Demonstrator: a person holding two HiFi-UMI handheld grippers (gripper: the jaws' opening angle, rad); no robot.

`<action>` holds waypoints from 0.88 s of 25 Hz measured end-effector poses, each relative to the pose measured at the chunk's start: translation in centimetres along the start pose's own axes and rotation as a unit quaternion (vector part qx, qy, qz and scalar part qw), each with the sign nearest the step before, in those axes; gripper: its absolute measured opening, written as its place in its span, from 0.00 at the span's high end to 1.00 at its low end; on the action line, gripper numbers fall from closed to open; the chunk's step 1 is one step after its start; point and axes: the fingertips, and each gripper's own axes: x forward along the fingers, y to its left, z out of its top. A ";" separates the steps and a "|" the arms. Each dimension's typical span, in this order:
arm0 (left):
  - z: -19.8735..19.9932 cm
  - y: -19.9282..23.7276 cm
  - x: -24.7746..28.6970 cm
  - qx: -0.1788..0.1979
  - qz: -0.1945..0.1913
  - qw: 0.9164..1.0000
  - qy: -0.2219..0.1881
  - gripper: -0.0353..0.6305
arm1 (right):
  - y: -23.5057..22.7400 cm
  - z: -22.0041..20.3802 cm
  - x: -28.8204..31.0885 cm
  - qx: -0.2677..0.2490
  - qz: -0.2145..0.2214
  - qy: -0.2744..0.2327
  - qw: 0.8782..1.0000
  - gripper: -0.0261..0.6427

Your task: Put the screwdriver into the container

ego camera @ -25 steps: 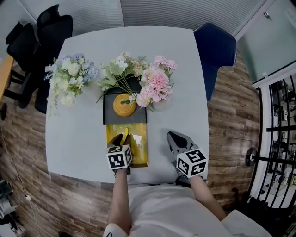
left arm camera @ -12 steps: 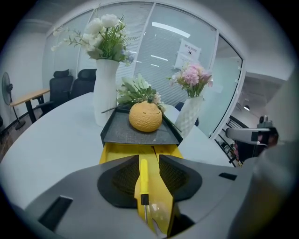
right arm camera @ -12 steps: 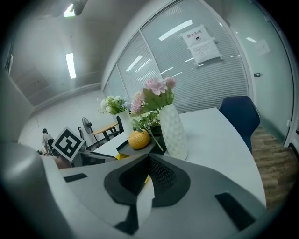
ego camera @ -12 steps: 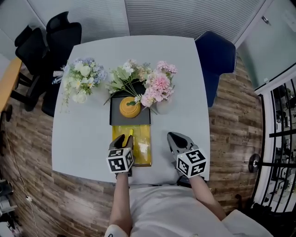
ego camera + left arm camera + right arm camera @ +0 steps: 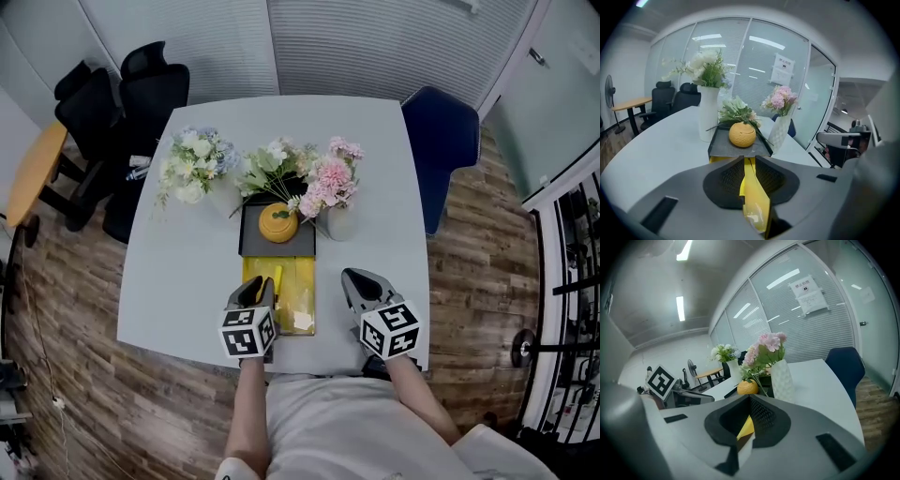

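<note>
Head view, right hand-held gripper (image 5: pixel 352 278), tilted downward

Both tools came in with matching pale grey moulded shells. The left gripper (image 5: pixel 253 284) carried a marker cube (image 5: pixel 248 332) at its back, white faces printed with bold black squares. The right gripper (image 5: pixel 356 278) wore its own cube (image 5: pixel 390 329), same pattern. From the left gripper view, the black pads (image 5: pixel 729 180) showed a fine ribbed mesh, set in a rounded dark hollow, with small dark rectangular slots (image 5: pixel 826 178) sunk into the grey shell. Those jaws had just been closing, nothing pinched between them. The right gripper's pad (image 5: pixel 764 416) had the same black mesh. The person wore a light, off-white top (image 5: pixel 328 422).
</note>
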 end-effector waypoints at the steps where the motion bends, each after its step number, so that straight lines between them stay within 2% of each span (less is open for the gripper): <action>1: 0.2 -0.2 -0.5 0.000 -0.001 1.000 -0.007 0.84 | 0.3 0.2 -0.2 -0.003 0.001 -0.003 1.000 0.94; 12: 3.1 -2.1 -4.7 0.005 -0.024 0.996 -0.084 0.93 | 2.2 1.9 -1.9 -0.017 0.016 -0.032 0.999 0.94; 22: 3.8 -2.1 -6.0 0.015 -0.021 0.994 -0.103 0.94 | 2.8 2.5 -2.4 -0.026 0.025 -0.037 0.999 0.94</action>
